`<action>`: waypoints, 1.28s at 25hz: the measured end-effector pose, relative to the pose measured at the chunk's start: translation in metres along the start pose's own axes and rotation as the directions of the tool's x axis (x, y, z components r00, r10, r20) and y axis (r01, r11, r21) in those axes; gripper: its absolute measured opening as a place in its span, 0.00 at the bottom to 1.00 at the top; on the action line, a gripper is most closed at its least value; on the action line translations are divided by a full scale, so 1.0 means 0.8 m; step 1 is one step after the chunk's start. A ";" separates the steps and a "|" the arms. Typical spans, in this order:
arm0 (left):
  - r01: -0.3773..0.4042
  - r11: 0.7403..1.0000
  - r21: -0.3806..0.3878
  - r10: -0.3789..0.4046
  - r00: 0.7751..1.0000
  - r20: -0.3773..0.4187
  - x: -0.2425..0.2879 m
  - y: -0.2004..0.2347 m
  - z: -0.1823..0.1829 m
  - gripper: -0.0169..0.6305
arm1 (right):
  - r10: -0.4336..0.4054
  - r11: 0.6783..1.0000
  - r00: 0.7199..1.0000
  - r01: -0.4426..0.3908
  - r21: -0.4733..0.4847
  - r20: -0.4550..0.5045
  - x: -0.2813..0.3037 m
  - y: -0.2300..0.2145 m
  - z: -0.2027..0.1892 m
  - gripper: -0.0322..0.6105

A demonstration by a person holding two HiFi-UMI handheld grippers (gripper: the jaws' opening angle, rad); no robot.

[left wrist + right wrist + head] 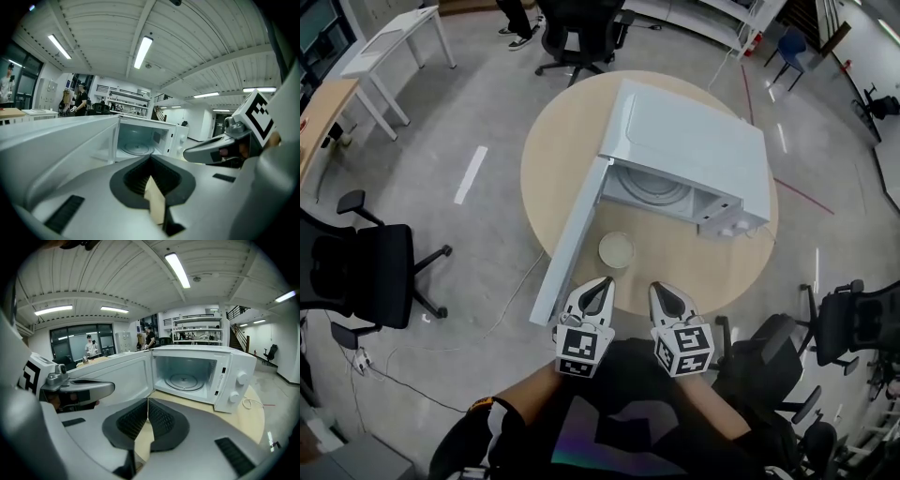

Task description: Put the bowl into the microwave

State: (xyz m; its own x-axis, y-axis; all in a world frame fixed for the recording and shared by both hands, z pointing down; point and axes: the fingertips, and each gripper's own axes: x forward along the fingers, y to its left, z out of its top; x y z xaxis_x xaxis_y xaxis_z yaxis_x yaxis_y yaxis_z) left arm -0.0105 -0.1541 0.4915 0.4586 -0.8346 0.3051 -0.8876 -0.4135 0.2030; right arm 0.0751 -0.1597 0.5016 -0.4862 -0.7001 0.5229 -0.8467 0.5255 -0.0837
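A pale shallow bowl (616,250) sits on the round wooden table (562,131), just in front of the open white microwave (694,155). The microwave door (572,239) swings out toward me on the left, and the glass turntable (656,187) inside is bare. My left gripper (600,284) and right gripper (661,291) hover side by side near the table's front edge, a little short of the bowl. Both are shut with nothing held. The left gripper view shows the cavity (138,140) past closed jaws. The right gripper view shows it (187,373) too. The bowl is hidden in both.
Black office chairs stand at the left (366,272), right (853,323) and far side (577,33) of the table. White desks (394,42) are at the back left. A cable (502,309) trails on the floor. People stand far off in the room (89,347).
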 end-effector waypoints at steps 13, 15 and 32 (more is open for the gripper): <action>-0.024 1.000 -0.016 0.023 0.998 -0.060 0.035 0.008 -0.017 0.10 | 0.054 0.998 0.998 -0.052 0.045 -0.036 0.040 -0.025 -0.005 0.07; -0.048 0.999 -0.022 0.046 0.997 -0.066 0.040 0.009 -0.016 0.10 | 0.072 0.997 0.997 -0.071 0.045 -0.039 0.048 -0.033 -0.001 0.07; -0.269 0.961 -0.069 0.255 0.953 -0.163 0.099 0.027 -0.040 0.10 | 0.298 0.954 0.941 -0.297 0.031 -0.160 0.137 -0.074 -0.019 0.08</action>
State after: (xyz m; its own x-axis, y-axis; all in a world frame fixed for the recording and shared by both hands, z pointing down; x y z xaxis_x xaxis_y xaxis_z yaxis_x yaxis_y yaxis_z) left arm 0.0078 -0.2178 0.5498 0.2174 -0.8416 0.4944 -0.9731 -0.1473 0.1771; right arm 0.0753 -0.2603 0.5767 -0.6755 -0.4244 0.6030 -0.6699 0.6949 -0.2614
